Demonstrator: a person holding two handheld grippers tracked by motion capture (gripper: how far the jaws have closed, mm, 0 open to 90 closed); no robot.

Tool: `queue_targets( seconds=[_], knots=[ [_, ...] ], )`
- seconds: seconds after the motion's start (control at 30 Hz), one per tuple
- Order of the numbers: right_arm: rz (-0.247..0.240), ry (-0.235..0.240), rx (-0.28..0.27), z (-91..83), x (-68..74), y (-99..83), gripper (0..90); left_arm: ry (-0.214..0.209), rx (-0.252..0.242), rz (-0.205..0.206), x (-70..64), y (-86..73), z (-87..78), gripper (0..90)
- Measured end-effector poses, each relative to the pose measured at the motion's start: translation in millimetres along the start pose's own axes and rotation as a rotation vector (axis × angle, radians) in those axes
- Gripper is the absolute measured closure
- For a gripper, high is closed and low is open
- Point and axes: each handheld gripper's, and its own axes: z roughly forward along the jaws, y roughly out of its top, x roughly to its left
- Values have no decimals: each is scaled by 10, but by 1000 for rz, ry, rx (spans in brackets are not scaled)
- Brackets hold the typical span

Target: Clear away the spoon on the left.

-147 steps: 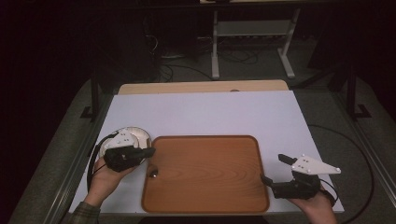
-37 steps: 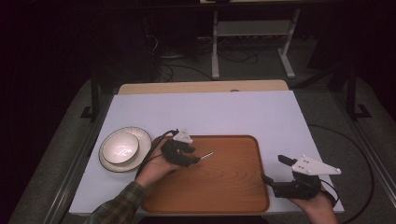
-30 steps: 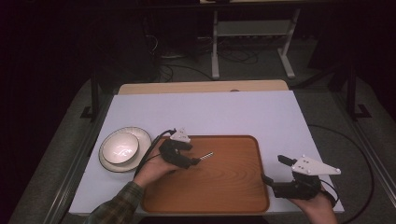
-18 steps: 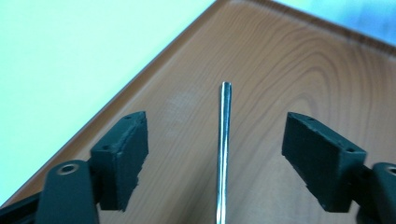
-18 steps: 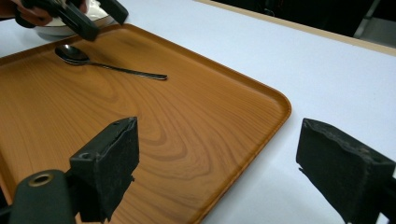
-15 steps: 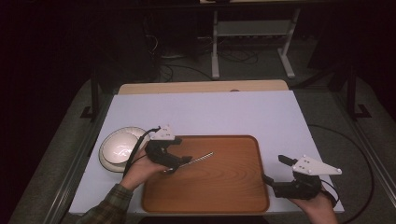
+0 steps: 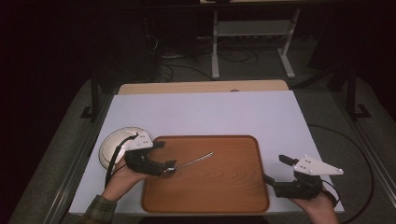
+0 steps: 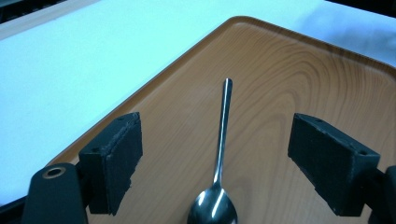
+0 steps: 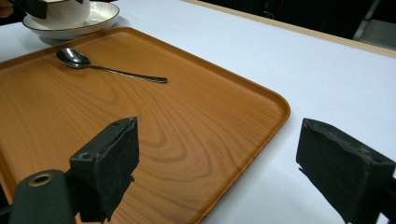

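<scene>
Dark room surrounds the white surface, and on it, between my two hands, lies the wooden tray. My left tool hangs low over the near-left part of the tray with its jaws spread wide, and it grips nothing. The spoon lies flat on the tray exactly between these jaws, its bowl close under the tool and its handle pointing away from me toward the middle of the tray. Behind the left tool, just off the tray's left edge, stands the white bowl on its plate. My right tool rests at the right edge of the tray with its jaws also apart and empty, well away from the spoon.

I judge that the spoon is now placed on the tray and released, so this step looks finished; what is left is only to take the left tool back, or to go for the next piece.

Compared with half a second ago, the left tool has moved back a little toward me and to the left, the spoon remains in its place, and the right tool has not changed its position.
</scene>
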Motion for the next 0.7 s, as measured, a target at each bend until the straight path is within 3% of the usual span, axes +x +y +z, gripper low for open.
queue_targets(
  seconds=[0.33,0.7],
  knots=[
    [2,-1,-3,-13,-4,2,126,53,-20,-24,10,-233,-332,154],
    [0,-1,-1,-6,0,0,126,91,-36,-52,34,-413,-570,153]
  ],
)
